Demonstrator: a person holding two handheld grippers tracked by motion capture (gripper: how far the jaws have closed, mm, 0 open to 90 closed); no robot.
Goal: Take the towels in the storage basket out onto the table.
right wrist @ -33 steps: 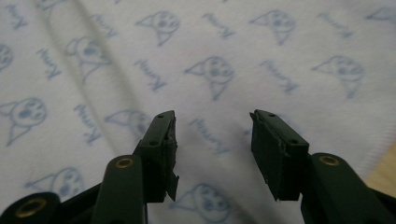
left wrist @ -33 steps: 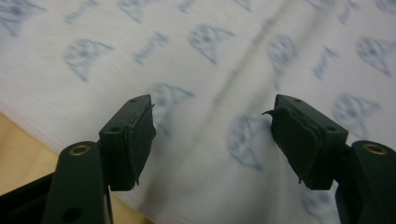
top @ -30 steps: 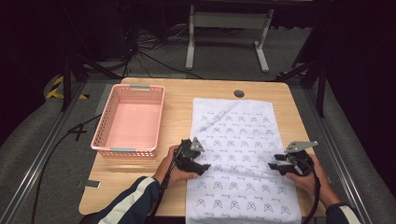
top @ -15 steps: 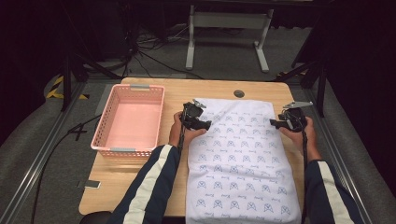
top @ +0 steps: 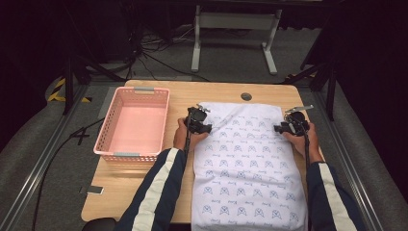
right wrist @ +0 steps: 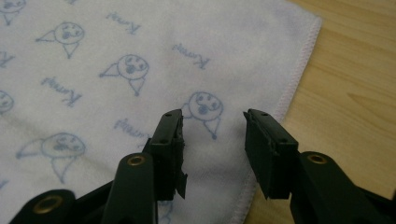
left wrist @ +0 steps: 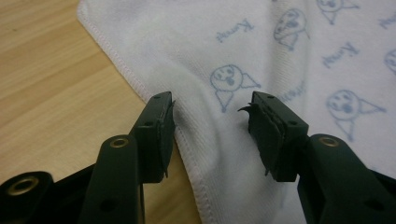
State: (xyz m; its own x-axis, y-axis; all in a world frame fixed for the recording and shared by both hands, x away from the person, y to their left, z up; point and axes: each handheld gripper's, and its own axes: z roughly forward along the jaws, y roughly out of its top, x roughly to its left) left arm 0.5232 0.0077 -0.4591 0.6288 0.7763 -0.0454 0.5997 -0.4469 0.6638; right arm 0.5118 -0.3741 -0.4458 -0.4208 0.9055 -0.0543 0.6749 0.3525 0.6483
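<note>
Here, a white towel (top: 248, 163) w/ blue print is laid flat on the wooden table (top: 144, 178), its near end hung over the edge; nothing is folded yet. Left gripper (left wrist: 212, 123) and right gripper (right wrist: 212, 135) are set at the towel's far corners, one per side hem. Jaws have just been closing but are seen parted, cloth between them, not yet pinched. A pink basket (top: 132, 125) is left beside.

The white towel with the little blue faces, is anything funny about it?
Yes. The white printed towel hangs off the wooden table's near edge, and a crease crosses its far left corner. The black pad on the left claw looks frayed.
</note>
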